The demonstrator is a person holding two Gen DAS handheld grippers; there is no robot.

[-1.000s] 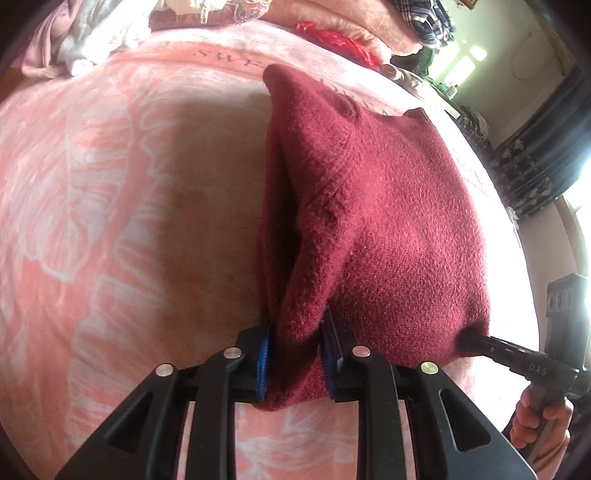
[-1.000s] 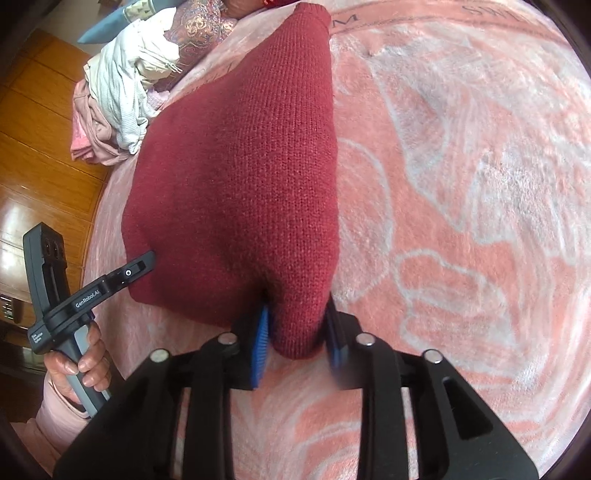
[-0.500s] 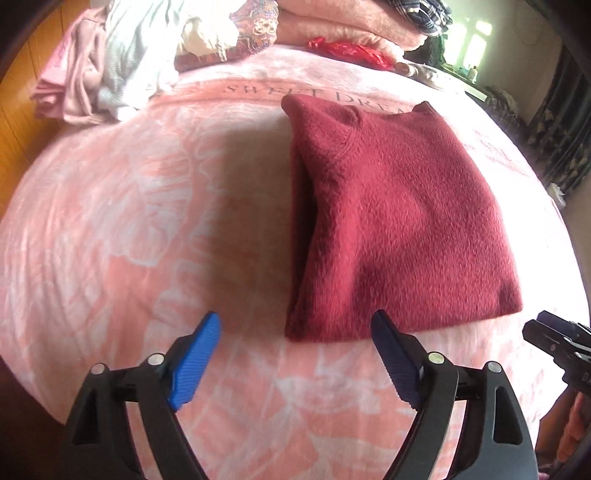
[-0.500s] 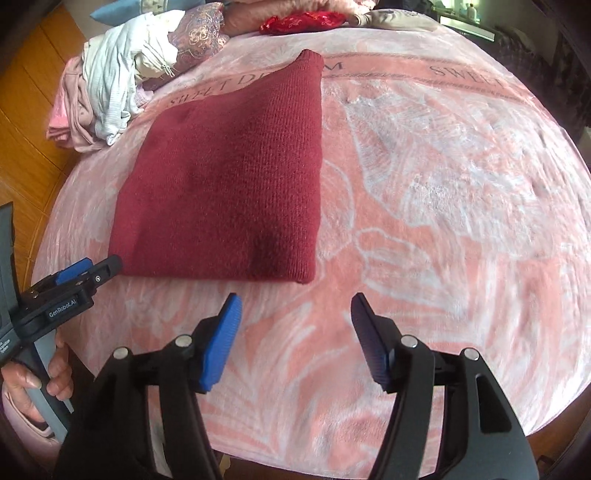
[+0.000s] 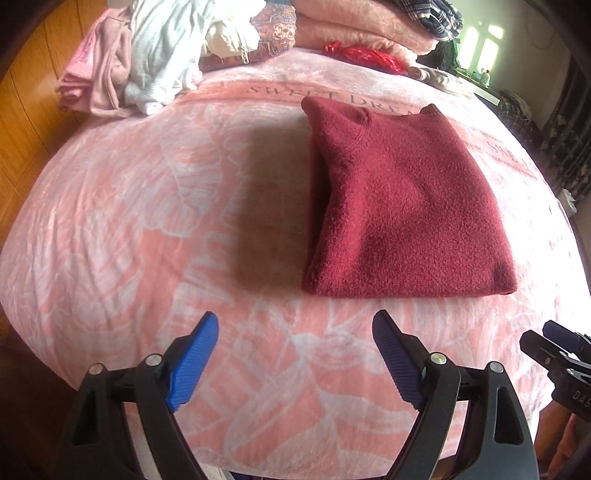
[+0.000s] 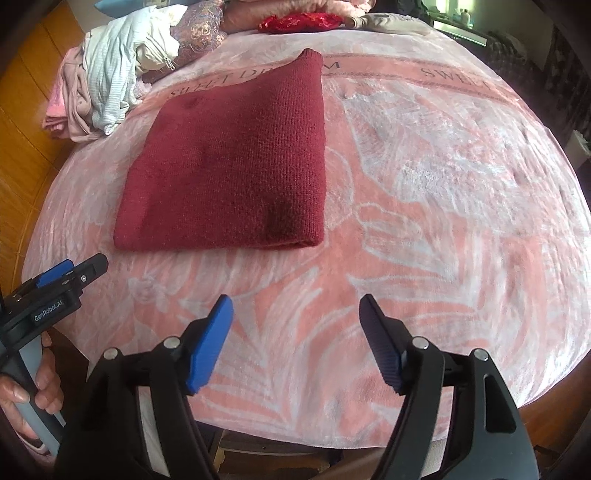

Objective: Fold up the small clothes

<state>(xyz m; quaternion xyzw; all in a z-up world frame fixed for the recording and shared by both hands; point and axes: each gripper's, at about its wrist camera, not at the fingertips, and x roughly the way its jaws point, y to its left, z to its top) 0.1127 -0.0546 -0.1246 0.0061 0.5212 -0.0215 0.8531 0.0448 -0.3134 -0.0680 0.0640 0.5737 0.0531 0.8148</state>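
A dark red knitted sweater [image 5: 399, 206] lies folded flat in a neat rectangle on the pink blanket [image 5: 147, 221]; it also shows in the right wrist view [image 6: 236, 173]. My left gripper [image 5: 295, 354] is open and empty, held back from the sweater's near edge. My right gripper [image 6: 295, 339] is open and empty, also back from the near edge. The right gripper shows at the right edge of the left wrist view [image 5: 554, 354], and the left gripper shows at the left edge of the right wrist view [image 6: 62, 280].
A heap of unfolded pale clothes [image 5: 140, 59] lies at the bed's far left, also in the right wrist view [image 6: 110, 77]. Folded pink blankets [image 5: 362, 26] and a red cloth [image 5: 365, 55] sit at the back. Wooden floor [image 5: 22, 122] lies left of the bed.
Both grippers let go of the sweater's near corners, opened wide and pulled back. The sweater dropped flat onto the blanket.
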